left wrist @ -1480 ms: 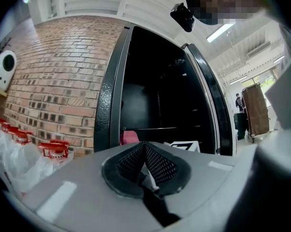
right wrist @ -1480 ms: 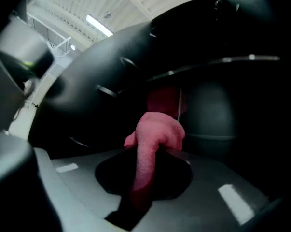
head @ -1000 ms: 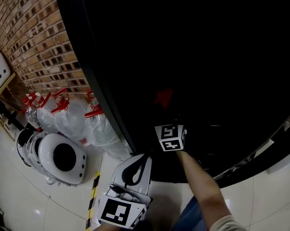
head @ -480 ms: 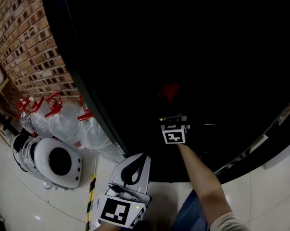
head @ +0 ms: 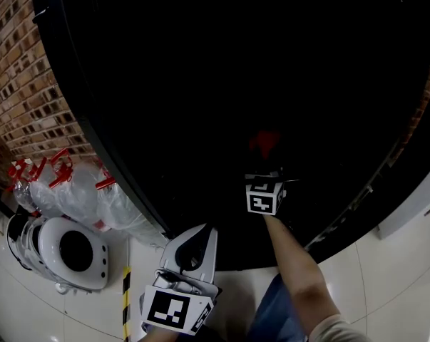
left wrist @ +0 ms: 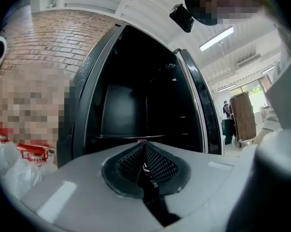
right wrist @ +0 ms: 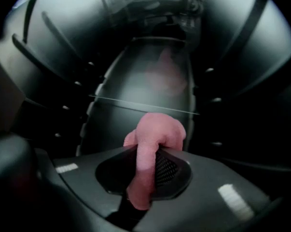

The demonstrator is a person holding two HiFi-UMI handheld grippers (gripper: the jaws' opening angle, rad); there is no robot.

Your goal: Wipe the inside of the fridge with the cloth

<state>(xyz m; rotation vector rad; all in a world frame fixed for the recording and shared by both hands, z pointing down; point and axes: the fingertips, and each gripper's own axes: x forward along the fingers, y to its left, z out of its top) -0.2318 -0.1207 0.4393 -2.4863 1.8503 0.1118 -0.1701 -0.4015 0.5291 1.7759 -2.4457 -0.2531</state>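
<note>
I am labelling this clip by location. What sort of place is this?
Probably a workshop or commercial hall, not a home kitchen: a black fridge stands open beside a brick wall, hazard tape marks the tiled floor, and strip lights run along the ceiling.

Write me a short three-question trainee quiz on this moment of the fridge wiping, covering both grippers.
1. Fill in: the cloth clamped in the right gripper is ____ in colour.
2. True or false: the left gripper has its jaws together with nothing between them.
3. Where does the right gripper reach?
A. into the fridge
B. toward the brick wall
C. down to the floor

Key: 1 pink; 2 true; 3 A.
</note>
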